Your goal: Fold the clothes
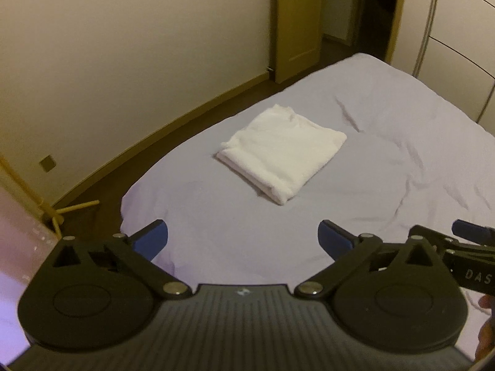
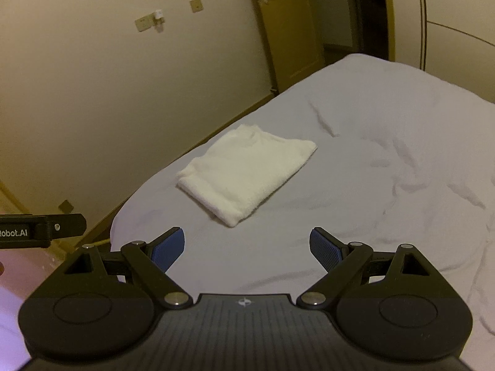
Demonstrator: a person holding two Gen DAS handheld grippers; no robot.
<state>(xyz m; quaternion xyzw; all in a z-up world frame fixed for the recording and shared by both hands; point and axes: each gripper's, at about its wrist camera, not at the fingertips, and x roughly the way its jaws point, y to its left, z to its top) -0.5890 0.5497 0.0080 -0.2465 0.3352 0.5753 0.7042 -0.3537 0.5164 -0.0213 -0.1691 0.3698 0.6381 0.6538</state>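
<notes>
Both the left gripper (image 1: 243, 241) and right gripper (image 2: 247, 249) hover with jaws wide apart, holding nothing. Beyond them the folded white garment (image 1: 283, 153) lies on the bed (image 1: 386, 167), its long axis diagonal, slightly nearer the left gripper.

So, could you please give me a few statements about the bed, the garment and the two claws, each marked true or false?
1. The white garment lies folded on the bed. True.
2. The left claw grips the garment. False: it is open and empty, well short of the garment.
3. The right claw is open with nothing between its pads. True.
4. The garment hangs over the bed's edge. False: it lies wholly on the sheet, near the side by the wall.
5. The door beyond the bed stands open. True.
</notes>
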